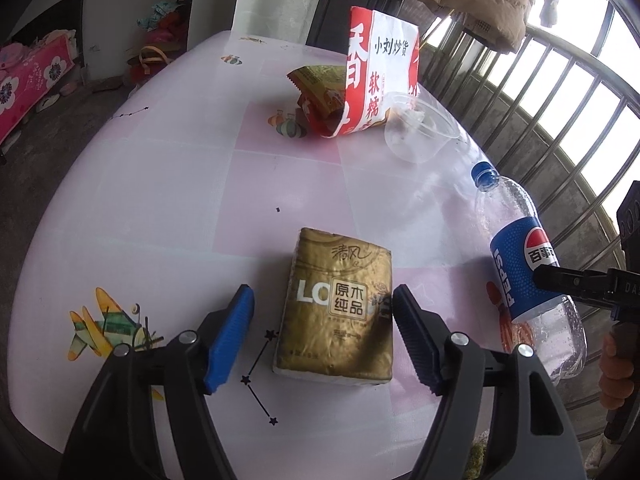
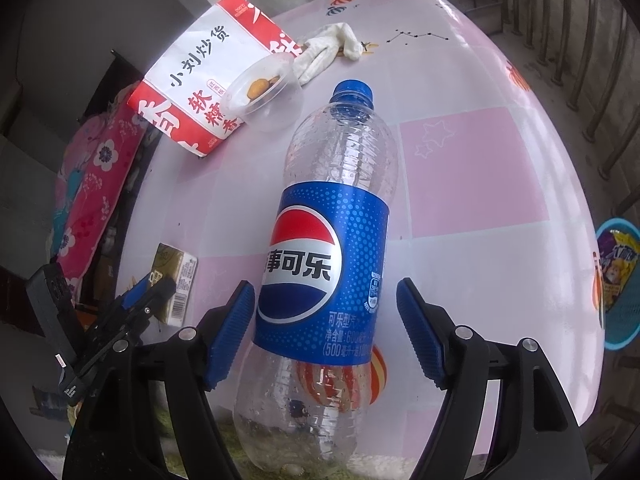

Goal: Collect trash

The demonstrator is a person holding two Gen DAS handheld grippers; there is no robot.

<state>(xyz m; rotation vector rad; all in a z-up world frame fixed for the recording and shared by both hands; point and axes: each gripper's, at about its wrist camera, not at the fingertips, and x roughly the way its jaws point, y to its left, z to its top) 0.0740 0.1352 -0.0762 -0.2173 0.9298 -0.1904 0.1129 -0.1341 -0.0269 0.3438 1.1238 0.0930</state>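
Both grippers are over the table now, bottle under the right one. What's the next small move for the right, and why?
Probably close the right gripper on the Pepsi bottle. Its jaws stand open with the bottle's blue label between them, a gap showing on the right side, so nothing is gripped yet. The bottle looks empty and capped, so it should lift easily. The left gripper likewise straddles the gold tissue pack.

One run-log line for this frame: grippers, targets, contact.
left gripper: open, astride tissue pack, no contact | right gripper: open, astride Pepsi bottle, no clear grip | both items on table
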